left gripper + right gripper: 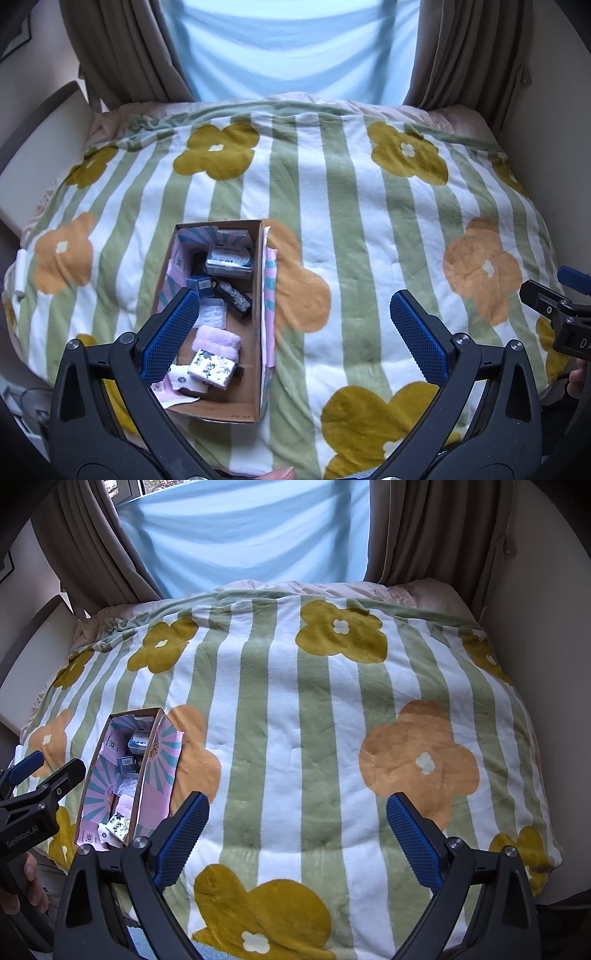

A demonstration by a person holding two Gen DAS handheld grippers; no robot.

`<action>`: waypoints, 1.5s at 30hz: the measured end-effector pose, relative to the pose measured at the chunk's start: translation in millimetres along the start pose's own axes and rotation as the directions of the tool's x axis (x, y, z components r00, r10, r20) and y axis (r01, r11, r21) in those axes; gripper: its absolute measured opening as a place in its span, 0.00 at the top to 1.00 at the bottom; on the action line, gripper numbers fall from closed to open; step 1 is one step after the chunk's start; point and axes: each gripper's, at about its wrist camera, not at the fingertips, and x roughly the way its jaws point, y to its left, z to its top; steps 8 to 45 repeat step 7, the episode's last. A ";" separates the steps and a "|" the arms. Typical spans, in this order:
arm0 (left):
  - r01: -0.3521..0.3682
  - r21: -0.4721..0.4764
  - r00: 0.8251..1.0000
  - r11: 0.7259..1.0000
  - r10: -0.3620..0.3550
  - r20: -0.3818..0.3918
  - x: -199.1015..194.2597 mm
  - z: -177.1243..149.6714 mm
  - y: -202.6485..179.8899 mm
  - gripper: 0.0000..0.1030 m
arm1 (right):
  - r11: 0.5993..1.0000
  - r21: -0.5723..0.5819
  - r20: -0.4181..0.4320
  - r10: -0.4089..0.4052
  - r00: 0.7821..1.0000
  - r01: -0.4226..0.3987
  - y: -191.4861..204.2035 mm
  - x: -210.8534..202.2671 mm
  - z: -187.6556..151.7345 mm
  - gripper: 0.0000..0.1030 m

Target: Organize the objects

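Fleecy striped blanket (332, 229); rectangular cardboard box (258, 317).

Black plastic left tool (291, 328) and right tool (297, 834), alike in build. Blue fingers (168, 341) with fine cross-hatched pads, saw-toothed along the edge. Silver round screws (127, 336) at the pivots, triangular cut-outs in the arms. White lettering "GenRobot.AI" (23, 838) on the left tool's side. Bare fingertips (31, 886) on the handle; no sleeve in view.
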 end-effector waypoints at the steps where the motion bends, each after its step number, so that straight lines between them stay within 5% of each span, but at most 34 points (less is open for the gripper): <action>1: -0.004 0.001 1.000 1.000 0.004 0.003 0.2 -0.8 -0.1 0.00 | 1.000 0.002 -0.002 -0.002 1.000 0.002 -1.7 0.9 -2.4 0.07; 45: -0.036 0.025 0.999 0.999 0.037 -0.018 5.9 -2.5 -6.0 0.00 | 1.000 0.020 -0.019 -0.004 1.000 0.004 -8.2 9.2 -6.7 0.07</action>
